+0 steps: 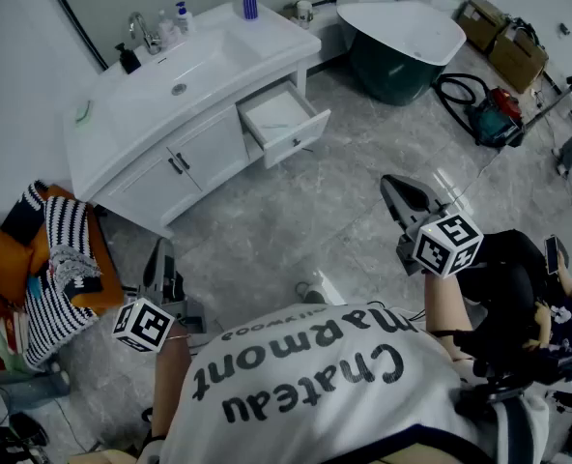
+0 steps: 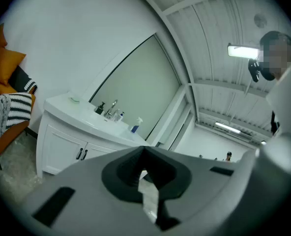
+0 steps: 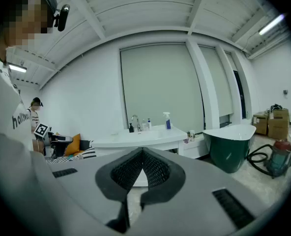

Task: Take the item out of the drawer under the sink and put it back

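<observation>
White bench, head view: we see the bench (image 1: 257,42) with its sink (image 1: 170,80) across the grey floor (image 1: 267,230), well apart from us.
Drawer, head view: the drawer (image 1: 300,129) stands pulled out below the bench's end nearest the tub (image 1: 402,37).
Item, head view: a thin pale item (image 1: 274,125) lies on the drawer's bottom; it is too small for us to name.
Tools, head view: our left tool (image 1: 160,254) and right tool (image 1: 394,189) are held low in front of us, both pointing toward the bench and touching nothing.
Left tool, left gripper view: clenched, the jaw tips meeting with nothing held; the bench's cupboard doors show beyond, and the drawer is hidden behind the jaws.
Right tool, right gripper view: clenched and empty; the spray bottle (image 3: 168,120) stands on the bench top ahead, and we cannot make out the drawer.
Step, as we judge it: the approach, with the drawer already open and the item not yet taken.
Next move, as we judge it: walk up to the open drawer, release one tool's jaws, and lower it onto the item.
</observation>
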